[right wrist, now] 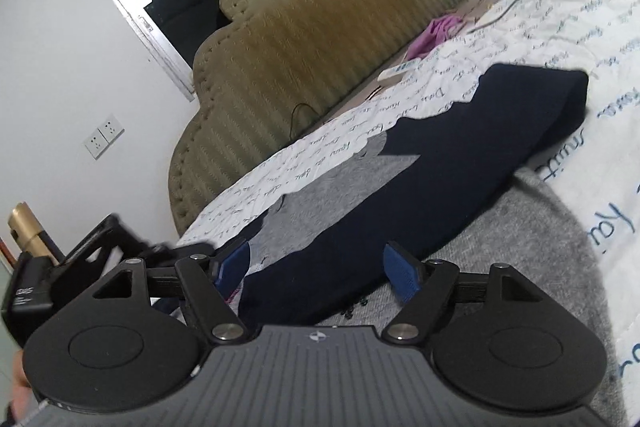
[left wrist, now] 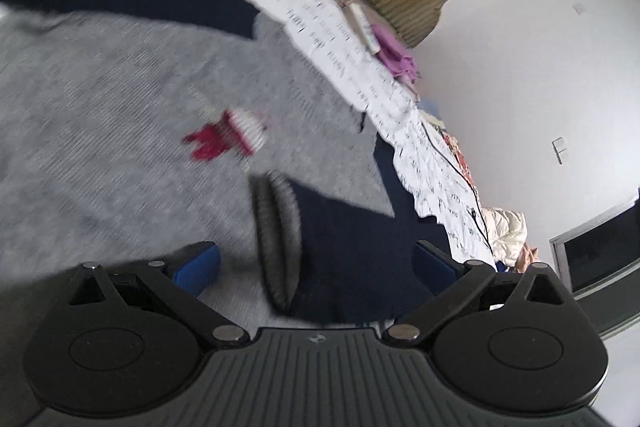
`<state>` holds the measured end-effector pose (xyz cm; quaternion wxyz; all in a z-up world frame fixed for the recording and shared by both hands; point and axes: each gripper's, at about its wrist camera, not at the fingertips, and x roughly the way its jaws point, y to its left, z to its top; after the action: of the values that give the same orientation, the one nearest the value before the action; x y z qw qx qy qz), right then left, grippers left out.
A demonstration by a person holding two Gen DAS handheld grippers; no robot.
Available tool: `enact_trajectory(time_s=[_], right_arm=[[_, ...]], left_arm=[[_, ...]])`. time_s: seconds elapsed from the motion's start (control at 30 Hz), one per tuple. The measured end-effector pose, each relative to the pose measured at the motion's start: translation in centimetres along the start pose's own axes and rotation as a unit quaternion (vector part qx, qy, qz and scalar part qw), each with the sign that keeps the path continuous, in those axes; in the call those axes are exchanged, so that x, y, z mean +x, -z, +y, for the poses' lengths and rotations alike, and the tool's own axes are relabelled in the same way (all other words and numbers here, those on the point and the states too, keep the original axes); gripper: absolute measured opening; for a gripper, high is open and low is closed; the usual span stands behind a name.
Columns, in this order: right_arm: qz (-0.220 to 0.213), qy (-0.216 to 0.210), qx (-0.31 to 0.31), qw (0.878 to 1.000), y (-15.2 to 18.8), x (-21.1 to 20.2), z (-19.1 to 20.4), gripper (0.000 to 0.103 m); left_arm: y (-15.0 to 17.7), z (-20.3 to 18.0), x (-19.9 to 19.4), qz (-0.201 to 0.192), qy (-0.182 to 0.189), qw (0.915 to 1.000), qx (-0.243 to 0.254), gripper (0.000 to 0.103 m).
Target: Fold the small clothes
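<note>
A small grey sweater [left wrist: 120,107] with navy sleeves and a red and white motif [left wrist: 228,139] lies spread on the bed; the left wrist view is blurred. My left gripper [left wrist: 316,267] hangs over it, open, with a dark ribbed cuff [left wrist: 278,239] lying loose between the blue pads and a navy sleeve [left wrist: 352,239] beside it. In the right wrist view my right gripper [right wrist: 316,269] is open low over the sweater's navy part [right wrist: 440,147]. That fabric runs between its wide-apart pads, which do not press on it. Grey knit [right wrist: 540,247] lies to its right.
The bed has a white sheet printed with writing [left wrist: 320,27] and an olive padded headboard [right wrist: 300,47]. Near the headboard lie a purple cloth [left wrist: 394,51] and a remote [left wrist: 362,27]. A black cable [left wrist: 452,163] crosses the sheet; a cream jacket [left wrist: 506,231] sits beyond.
</note>
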<state>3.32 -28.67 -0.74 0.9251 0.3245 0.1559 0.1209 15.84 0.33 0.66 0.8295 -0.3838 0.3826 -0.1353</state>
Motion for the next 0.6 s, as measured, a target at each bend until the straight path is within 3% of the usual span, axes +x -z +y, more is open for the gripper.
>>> enact_trajectory(time_s=[0.03,0.17,0.3,0.33,0.37,0.4,0.47,0.6], right_arm=[[0.0,-0.001,0.008,1.0,0.0,-0.1,-0.2,0.074],[-0.004,-0.008,0.041,0.999,-0.2,-0.3,-1.2,0.074],[-0.046,0.009,0.054,0.997,-0.3,-1.3,-1.7,0.074],[-0.066,0.021,0.054,0.996,-0.2,-1.7,-1.7,0.074],[-0.084,0.034,0.053,0.994,-0.2,-2.1,-1.7,0.074],[-0.099,0.045,0.053,0.993,-0.2,-2.4,-1.6,0.074],[-0.109,0.054,0.05,0.991,-0.2,-2.5,-1.5,0.073],[-0.099,0.058,0.046,0.992,0.0,-1.8,-1.1,0.074]], left_arm=[[0.0,-0.2,0.4,-0.006,-0.003,0.9999,0.009,0.1],[-0.3,-0.6,2.4,0.01,-0.038,0.9985,0.039,0.054],[0.1,-1.1,3.3,0.004,-0.04,0.9973,0.061,0.054],[0.1,-1.6,3.5,0.003,-0.047,0.9957,0.079,0.049],[0.2,-2.1,3.6,-0.002,-0.062,0.9929,0.101,0.013],[0.1,-2.6,4.0,0.006,-0.077,0.989,0.126,0.007],[-0.5,-3.0,3.7,0.009,-0.08,0.9872,0.138,0.007],[-2.3,-3.8,1.1,-0.025,-0.076,0.9819,0.172,0.007]])
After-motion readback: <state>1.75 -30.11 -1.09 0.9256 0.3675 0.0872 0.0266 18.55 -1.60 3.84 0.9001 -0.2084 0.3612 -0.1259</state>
